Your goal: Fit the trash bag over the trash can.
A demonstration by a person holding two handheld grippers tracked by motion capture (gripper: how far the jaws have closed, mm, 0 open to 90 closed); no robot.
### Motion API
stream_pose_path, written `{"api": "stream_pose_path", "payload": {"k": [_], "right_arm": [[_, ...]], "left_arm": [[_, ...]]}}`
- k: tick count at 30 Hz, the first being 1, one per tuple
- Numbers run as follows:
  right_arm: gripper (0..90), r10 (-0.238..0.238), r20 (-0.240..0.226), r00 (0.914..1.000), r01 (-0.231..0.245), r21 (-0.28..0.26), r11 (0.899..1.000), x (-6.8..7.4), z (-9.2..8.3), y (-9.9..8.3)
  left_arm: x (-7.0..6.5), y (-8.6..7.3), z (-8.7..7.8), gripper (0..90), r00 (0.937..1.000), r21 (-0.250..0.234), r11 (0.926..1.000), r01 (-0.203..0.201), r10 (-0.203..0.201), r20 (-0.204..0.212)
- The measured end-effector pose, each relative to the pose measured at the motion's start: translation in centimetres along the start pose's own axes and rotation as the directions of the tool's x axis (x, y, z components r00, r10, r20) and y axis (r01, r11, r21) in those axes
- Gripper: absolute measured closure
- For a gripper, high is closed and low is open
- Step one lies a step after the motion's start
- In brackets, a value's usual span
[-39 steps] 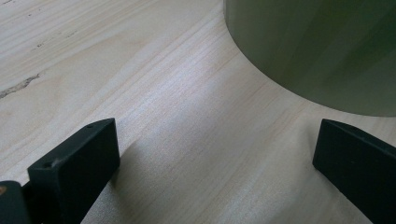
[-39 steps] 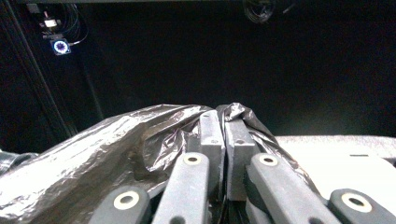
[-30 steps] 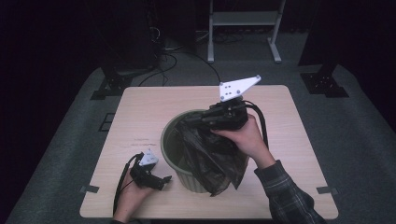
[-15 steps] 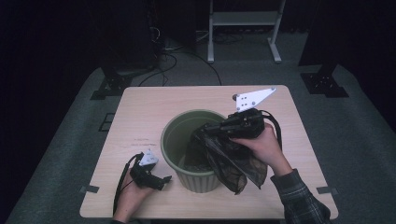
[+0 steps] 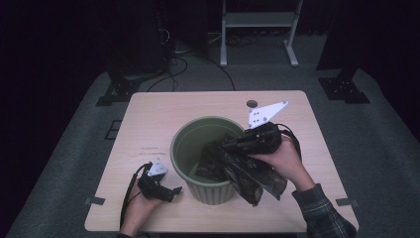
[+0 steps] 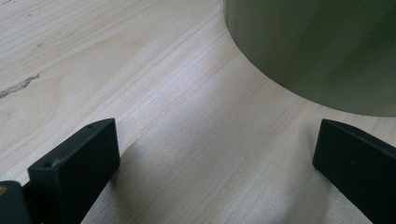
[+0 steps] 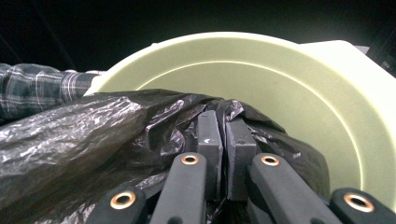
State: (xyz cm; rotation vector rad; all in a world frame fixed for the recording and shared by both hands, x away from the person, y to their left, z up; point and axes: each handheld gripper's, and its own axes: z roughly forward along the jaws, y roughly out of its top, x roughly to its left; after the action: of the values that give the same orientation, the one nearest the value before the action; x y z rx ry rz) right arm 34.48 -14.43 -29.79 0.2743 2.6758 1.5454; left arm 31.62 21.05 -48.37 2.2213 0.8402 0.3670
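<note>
- Gripping a crumpled black plastic bin bag [image 5: 247,171], the right tongs [image 5: 233,145] are clamped nearly together on a bunched fold of it, pads pinching the film between them in the right gripper view [image 7: 226,135].
- Round pale green plastic bin [image 5: 198,148] stands upright near the middle of the light wooden bench [image 5: 148,114]; taken as landmark.
- Bag lies across the bin's rim on the side of the right hand [image 5: 282,158]: one part hangs inside the bin, the rest drapes down the outer wall toward the person's edge of the bench.
- Right tongs sit over the bin's rim, pointing in toward its hollow; the grey three-cornered plate rises above them.
- In the right gripper view the bin's inner wall [image 7: 289,93] curves behind the bag [image 7: 93,135]; a plaid sleeve [image 7: 37,93] shows beyond the rim.
- Left tongs [image 5: 171,191] rest on the bench just beside the bin's base, on the person's left, jaws spread wide and holding nothing.
- Left gripper view: bare wood [image 6: 177,116] between the jaws, the bin's outer wall [image 6: 317,46] close ahead, not touched.
</note>
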Motion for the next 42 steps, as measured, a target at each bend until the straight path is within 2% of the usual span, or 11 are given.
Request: {"api": "stream_pose_path", "payload": {"k": [3, 5, 8, 12, 18, 24, 28, 29, 33, 36, 42], "right_arm": [[85.9, -0.006, 0.001, 1.0000, 0.006, -0.013, 1.000, 0.0, -0.1, -0.1], [86.0, 0.001, 0.003, 1.0000, -0.001, -0.024, 1.000, -0.2, -0.2, -0.1], [86.0, 0.007, -0.003, 1.0000, -0.007, -0.031, 0.999, -0.3, -0.2, -0.1], [86.1, 0.000, -0.008, 1.0000, 0.000, -0.033, 0.999, -0.2, -0.1, -0.1], [86.1, 0.003, -0.012, 0.9999, -0.004, -0.041, 0.999, -0.4, -0.1, -0.2], [86.0, 0.008, -0.016, 0.9998, -0.009, -0.047, 0.999, -0.5, -0.2, -0.2], [86.1, 0.008, -0.017, 0.9998, -0.008, -0.049, 0.999, -0.6, -0.2, -0.2], [86.1, 0.008, -0.017, 0.9998, -0.008, -0.047, 0.999, -0.6, -0.2, -0.2], [86.0, 0.008, -0.017, 0.9998, -0.009, -0.046, 0.999, -0.6, -0.2, -0.2], [86.1, 0.010, -0.016, 0.9998, -0.011, -0.046, 0.999, -0.6, -0.3, -0.2], [86.1, 0.009, -0.016, 0.9998, -0.010, -0.047, 0.999, -0.6, -0.3, -0.2]], "left_arm": [[0.1, 0.0, -0.2, 0.0, 0.9998, -0.002, 0.9998, -0.017, 0.017, 0.000], [0.3, 0.0, -0.9, 0.0, 1.0000, -0.028, 0.9996, -0.007, 0.007, 0.005], [0.5, 0.1, -1.5, 0.0, 0.9998, -0.028, 0.9995, -0.014, 0.015, 0.010], [1.0, 0.6, -3.0, 0.0, 0.9977, -0.074, 0.9971, 0.018, -0.013, 0.067], [1.1, 1.5, -4.5, 0.9, 0.9945, -0.103, 0.9946, 0.000, 0.011, 0.104], [0.9, 2.7, -6.4, 3.4, 0.9866, -0.148, 0.9890, 0.002, 0.022, 0.162], [0.6, 3.7, -7.8, 5.1, 0.9837, -0.167, 0.9858, -0.020, 0.049, 0.173], [0.4, 4.1, -8.5, 6.6, 0.9800, -0.174, 0.9842, -0.036, 0.069, 0.186], [0.1, 4.9, -9.4, 10.5, 0.9746, -0.200, 0.9787, -0.046, 0.088, 0.206], [-0.5, 5.8, -10.6, 13.7, 0.9697, -0.212, 0.9735, -0.085, 0.130, 0.207], [-0.9, 6.8, -12.4, 31.7, 0.9558, -0.235, 0.9657, -0.111, 0.168, 0.241]]}}
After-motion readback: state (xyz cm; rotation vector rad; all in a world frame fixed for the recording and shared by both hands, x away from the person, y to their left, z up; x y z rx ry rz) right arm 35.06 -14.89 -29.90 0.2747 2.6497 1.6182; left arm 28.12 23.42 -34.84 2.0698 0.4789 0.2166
